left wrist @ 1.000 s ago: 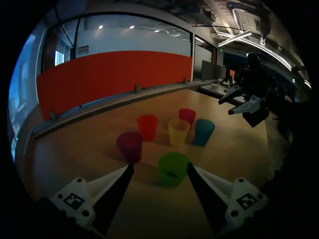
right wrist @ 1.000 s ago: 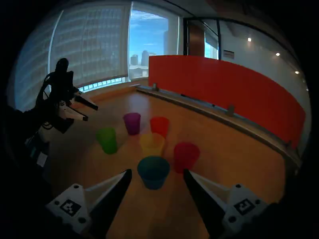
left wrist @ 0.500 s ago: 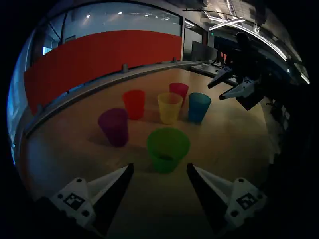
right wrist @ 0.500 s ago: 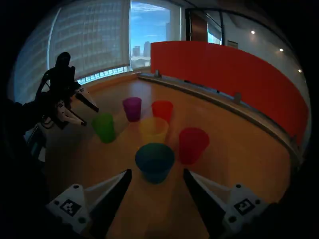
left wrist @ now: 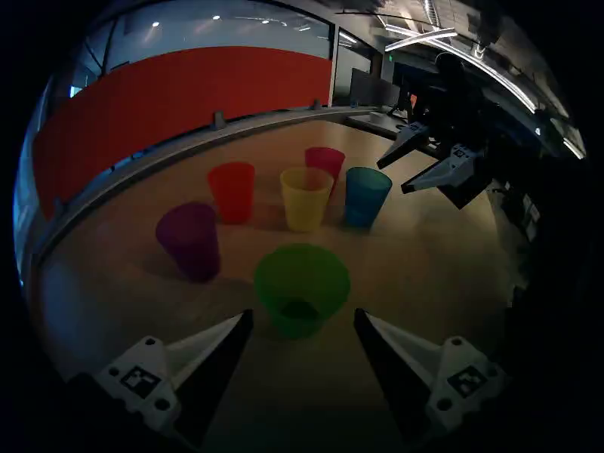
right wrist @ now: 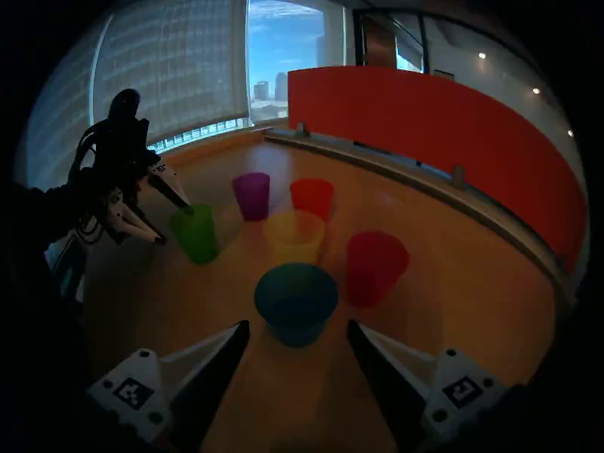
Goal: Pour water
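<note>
Just beyond the tips of the left gripper [left wrist: 302, 312], lined up with the gap between them, stands the green cup [left wrist: 302, 291]. The fingers are spread wide and touch nothing. The right gripper [right wrist: 297, 324] is the same: fingers apart and empty, with the teal cup [right wrist: 296, 302] just ahead of its tips and centred on the gap. Both cups sit upright on the table [left wrist: 423, 264].

This looks like the reach that comes ahead of a grasp, one cup lined up for each gripper; no pouring has begun. Which cup is to be tipped into which cannot be told. The next move probably calls for sliding each gripper forward until its fingers flank the cup's wall, then pressing in lightly about halfway up. The walls look thin and taper toward the base, so a hard squeeze could buckle them and a low grip could slip.

Both cups are translucent coloured plastic, wider at the rim, mouths open. A darker patch lies at the bottom of the green one; whether that is water or only the base cannot be told in this dim light.

Farther ahead of the left gripper stand the purple cup [left wrist: 189, 240] off to the left, then the orange cup [left wrist: 232, 190], yellow cup [left wrist: 306, 198] and red cup [left wrist: 325, 160], close together.
</note>
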Demonstrator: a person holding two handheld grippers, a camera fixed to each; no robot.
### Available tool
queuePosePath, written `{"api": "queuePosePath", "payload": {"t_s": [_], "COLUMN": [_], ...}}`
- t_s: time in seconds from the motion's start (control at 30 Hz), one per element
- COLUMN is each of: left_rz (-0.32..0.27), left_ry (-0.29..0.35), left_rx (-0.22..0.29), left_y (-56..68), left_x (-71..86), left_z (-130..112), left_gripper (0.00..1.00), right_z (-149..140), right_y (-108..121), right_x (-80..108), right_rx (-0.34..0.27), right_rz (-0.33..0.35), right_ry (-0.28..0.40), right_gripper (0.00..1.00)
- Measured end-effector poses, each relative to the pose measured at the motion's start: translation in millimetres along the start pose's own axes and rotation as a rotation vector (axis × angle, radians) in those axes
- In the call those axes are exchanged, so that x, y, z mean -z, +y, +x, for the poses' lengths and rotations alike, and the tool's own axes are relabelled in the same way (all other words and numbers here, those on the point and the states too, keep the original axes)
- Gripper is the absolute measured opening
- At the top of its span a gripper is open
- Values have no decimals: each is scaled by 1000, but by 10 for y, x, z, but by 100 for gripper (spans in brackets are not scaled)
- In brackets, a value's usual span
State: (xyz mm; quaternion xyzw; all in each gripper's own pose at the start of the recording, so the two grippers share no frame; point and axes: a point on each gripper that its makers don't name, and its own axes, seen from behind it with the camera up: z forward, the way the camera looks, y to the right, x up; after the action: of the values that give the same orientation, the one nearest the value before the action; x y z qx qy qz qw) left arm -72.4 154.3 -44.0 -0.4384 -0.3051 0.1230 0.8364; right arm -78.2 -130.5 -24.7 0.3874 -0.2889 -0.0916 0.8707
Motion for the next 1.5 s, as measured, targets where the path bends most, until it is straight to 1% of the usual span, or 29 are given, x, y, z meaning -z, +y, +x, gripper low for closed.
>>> {"api": "queuePosePath", "payload": {"t_s": [0.2,0.37,0.5,0.87,1.0,1.1,1.17,1.3,1.37,1.5], "left_rz": [-13,-27,-33,-47,-38,-42,-44,-40,-39,-30], "left_ry": [-11,-6,-12,-18,-16,-17,-18,-19,-16,-3], "left_rx": [-1,2,3,-1,0,3,4,0,-2,-7], "left_y": [12,36,32,34,-8,-13,-15,-23,-19,-32], "left_x": [-114,-184,-232,-338,-365,-376,-381,-388,-391,-378], "left_z": [13,69,85,95,107,103,96,80,74,95], "left_gripper": [99,99,99,100,99,100,100,98,87,85], "right_z": [-28,-53,-62,-3,19,26,21,26,27,22], "right_y": [-17,-9,-1,-3,-9,-18,-21,-32,-33,-51], "right_x": [-71,-153,-231,-453,-505,-528,-541,-550,-549,-540], "right_rx": [2,1,-4,-28,-29,-24,-20,-11,-4,3], "right_rz": [9,12,15,37,43,45,45,47,45,49], "right_ry": [-10,-20,-26,-22,-17,-13,-12,-6,-3,-1], "right_gripper": [100,100,100,100,100,99,95,91,91,90]}}
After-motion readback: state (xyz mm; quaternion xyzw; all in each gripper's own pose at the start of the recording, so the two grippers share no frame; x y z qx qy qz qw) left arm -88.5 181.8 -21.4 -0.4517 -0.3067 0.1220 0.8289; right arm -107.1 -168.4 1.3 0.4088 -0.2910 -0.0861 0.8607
